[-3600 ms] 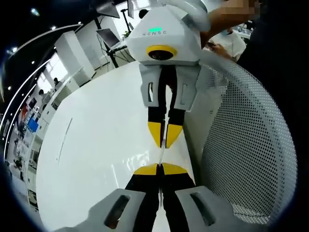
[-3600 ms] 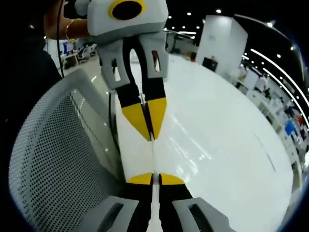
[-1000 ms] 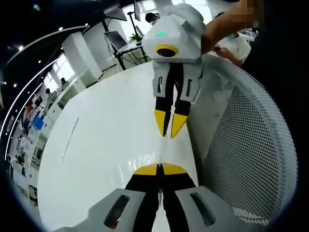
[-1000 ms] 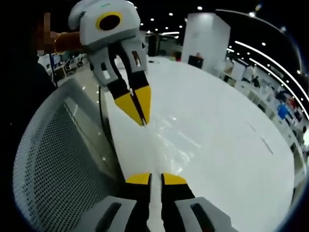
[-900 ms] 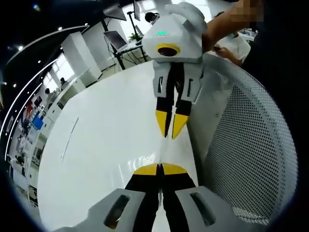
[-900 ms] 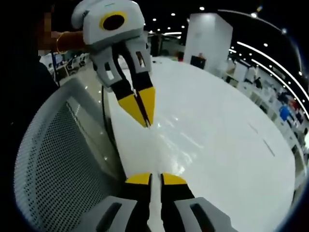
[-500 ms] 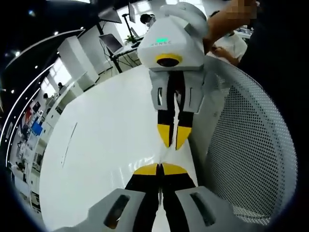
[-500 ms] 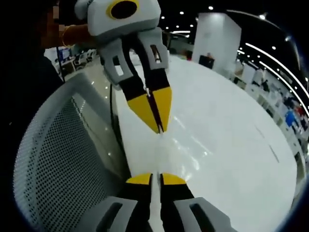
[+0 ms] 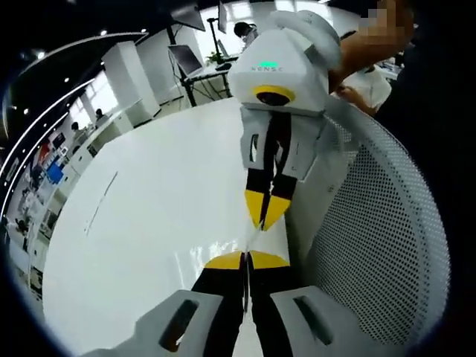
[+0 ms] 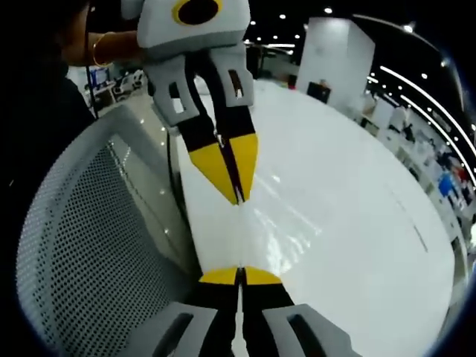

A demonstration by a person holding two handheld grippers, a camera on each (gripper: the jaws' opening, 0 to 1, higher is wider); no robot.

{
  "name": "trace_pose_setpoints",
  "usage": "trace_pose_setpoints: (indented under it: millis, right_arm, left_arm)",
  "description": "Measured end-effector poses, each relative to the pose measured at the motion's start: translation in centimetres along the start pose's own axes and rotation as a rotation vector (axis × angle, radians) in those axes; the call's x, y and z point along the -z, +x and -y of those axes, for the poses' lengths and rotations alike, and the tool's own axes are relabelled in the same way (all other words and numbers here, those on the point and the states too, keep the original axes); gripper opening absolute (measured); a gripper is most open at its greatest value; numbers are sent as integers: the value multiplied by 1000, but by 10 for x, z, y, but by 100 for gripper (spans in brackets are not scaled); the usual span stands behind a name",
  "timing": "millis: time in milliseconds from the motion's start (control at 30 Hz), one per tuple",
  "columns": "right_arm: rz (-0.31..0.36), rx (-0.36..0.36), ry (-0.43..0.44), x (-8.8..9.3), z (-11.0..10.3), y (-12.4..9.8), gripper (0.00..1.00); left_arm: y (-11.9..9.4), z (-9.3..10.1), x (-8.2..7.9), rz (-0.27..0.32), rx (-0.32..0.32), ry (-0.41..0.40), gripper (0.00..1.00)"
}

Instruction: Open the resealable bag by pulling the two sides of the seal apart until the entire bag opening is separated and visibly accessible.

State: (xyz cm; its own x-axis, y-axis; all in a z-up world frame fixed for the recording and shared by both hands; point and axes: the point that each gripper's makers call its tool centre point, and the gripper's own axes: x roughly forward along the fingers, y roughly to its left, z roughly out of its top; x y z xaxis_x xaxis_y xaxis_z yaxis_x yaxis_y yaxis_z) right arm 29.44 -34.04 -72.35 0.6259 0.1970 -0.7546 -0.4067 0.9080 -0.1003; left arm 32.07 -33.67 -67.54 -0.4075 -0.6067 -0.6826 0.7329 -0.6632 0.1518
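A clear resealable bag [image 10: 281,227] hangs between the two grippers over the white table [image 9: 149,223], showing mostly as glints and creases. In the left gripper view its thin top edge [image 9: 251,239] runs from one pair of yellow tips to the other. My left gripper [image 9: 245,260] is shut on one side of that edge. The right gripper [image 9: 265,216] comes in from above, facing it, tips pinched together. In the right gripper view my right gripper [image 10: 239,276] is shut on the bag's edge, and the left gripper [image 10: 237,192] points down at it, a short gap away.
A white perforated chair back [image 9: 372,245] curves close beside both grippers, also the chair back [image 10: 82,260]. A person's hand [image 9: 364,44] holds the right gripper. Desks and screens [image 9: 186,59] stand beyond the table's far edge.
Over the last second the two grippers have drawn closer, tips nearly meeting. The right gripper's jaws now sit tighter together than half a second ago.
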Motion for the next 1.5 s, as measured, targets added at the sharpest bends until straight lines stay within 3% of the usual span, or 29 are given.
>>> trace_pose_setpoints:
  millis: [233, 400, 633, 800, 1033, 1133, 1200, 1500]
  right_arm:
    - [-18, -4, -24, 0, -1, 2, 0]
    - [-16, -15, -46, -3, -5, 3, 0]
    - [-56, -22, -138, -3, -9, 5, 0]
    - [-76, -34, -189, -3, -14, 6, 0]
    - [-81, -41, -237, -7, -15, 4, 0]
    - [-74, -40, -242, -10, -15, 2, 0]
    - [-70, -40, -249, -11, -14, 1, 0]
    - [-48, -37, -271, -15, -16, 1, 0]
  left_arm:
    - [-15, -8, -4, 33, -13, -105, 10]
    - [-15, -7, -8, 32, -16, -132, 10]
    - [-6, -11, -9, -24, -23, -94, 11]
    - [3, -2, -10, -64, 43, -74, 11]
    - [16, 7, -11, -75, 89, -61, 9]
    - [20, 10, -6, -95, 110, -64, 9]
    - [21, 12, 2, -142, 124, -40, 9]
    - [19, 11, 16, -168, 123, -76, 5]
